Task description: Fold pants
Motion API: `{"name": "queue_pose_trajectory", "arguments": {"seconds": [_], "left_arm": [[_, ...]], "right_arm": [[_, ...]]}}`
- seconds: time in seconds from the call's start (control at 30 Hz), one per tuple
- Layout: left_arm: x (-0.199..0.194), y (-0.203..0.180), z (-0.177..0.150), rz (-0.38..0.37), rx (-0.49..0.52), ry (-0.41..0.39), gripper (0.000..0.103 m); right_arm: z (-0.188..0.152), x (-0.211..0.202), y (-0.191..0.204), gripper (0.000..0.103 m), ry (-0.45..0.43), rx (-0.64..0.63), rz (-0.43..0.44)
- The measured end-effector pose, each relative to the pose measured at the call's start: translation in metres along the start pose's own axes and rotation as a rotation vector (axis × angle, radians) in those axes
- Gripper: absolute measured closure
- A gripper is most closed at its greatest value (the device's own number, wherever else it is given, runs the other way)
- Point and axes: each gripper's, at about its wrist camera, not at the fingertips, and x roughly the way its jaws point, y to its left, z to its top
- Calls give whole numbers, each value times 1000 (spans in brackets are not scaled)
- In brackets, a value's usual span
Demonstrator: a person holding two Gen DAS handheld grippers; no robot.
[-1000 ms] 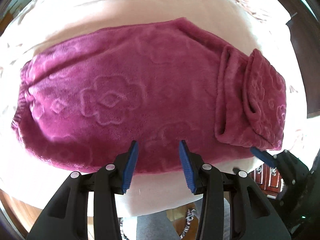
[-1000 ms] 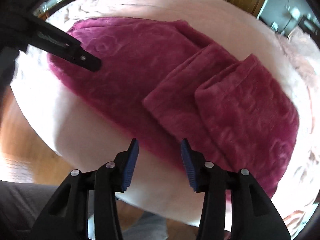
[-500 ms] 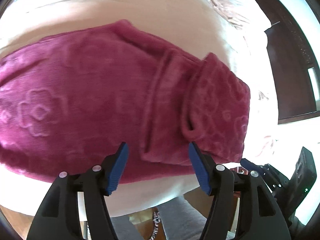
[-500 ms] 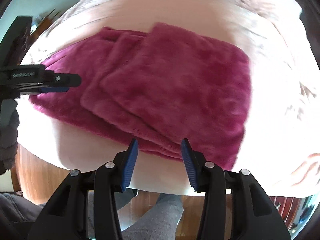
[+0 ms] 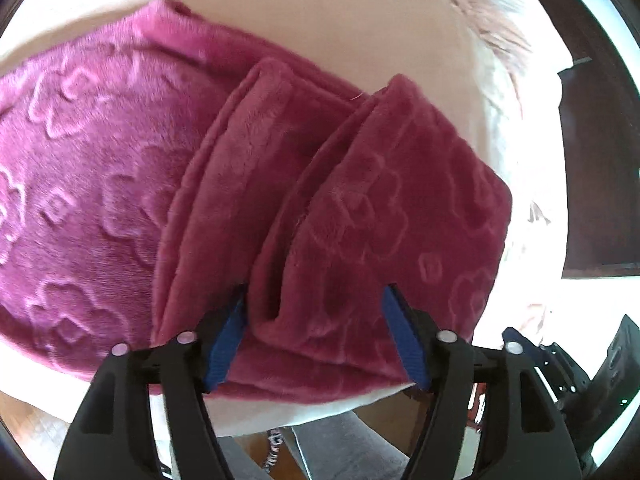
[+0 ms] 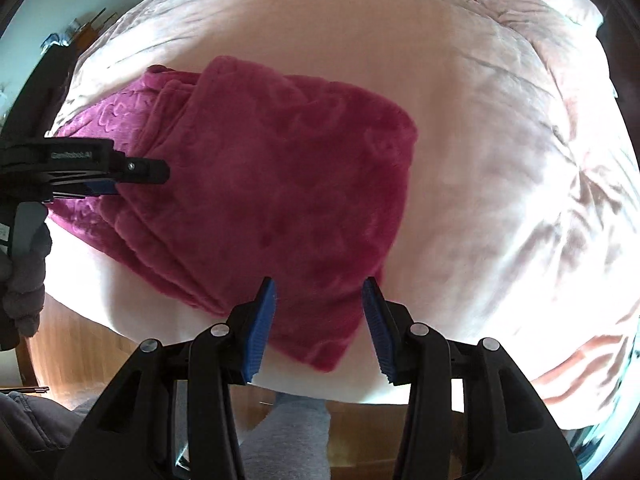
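Note:
The magenta fleece pants (image 5: 120,184) with embossed flowers lie on a pale pink bed, their leg end folded over into stacked layers (image 5: 380,216). My left gripper (image 5: 316,336) is open, its blue pads either side of the near edge of the top fold. In the right wrist view the pants (image 6: 280,184) show as a folded block. My right gripper (image 6: 320,328) is open over the near right corner of that block, holding nothing. The left gripper (image 6: 120,176) shows at the left there, at the fold's edge.
The pink quilted bedspread (image 6: 500,160) spreads to the right and behind the pants. The bed's front edge runs just under both grippers, with wooden floor (image 6: 100,360) and the person's grey-clad leg (image 6: 288,432) below. Dark furniture (image 5: 592,160) stands at the right.
Both grippers have moved in close to the folded end. The left gripper swung right and opened wider around the top fold; the right gripper swung right and now hovers over the fold's near corner.

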Motion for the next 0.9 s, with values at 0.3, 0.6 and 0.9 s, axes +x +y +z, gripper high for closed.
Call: {"name": "queue_pose_trajectory", "arguments": {"seconds": [0.3,0.6,0.9], "left_arm": [[-28,41,-43,59,-115,-102,89],[-18,67,-60,99,-199,-109,64],[-47,64,-28,32,-146,-242,38]], "right_arm": [[30,10,-28,57,-2,-83,16],[61,25,-32,57,6,-71,74],[86,55,-47,47,43,17,81]]}}
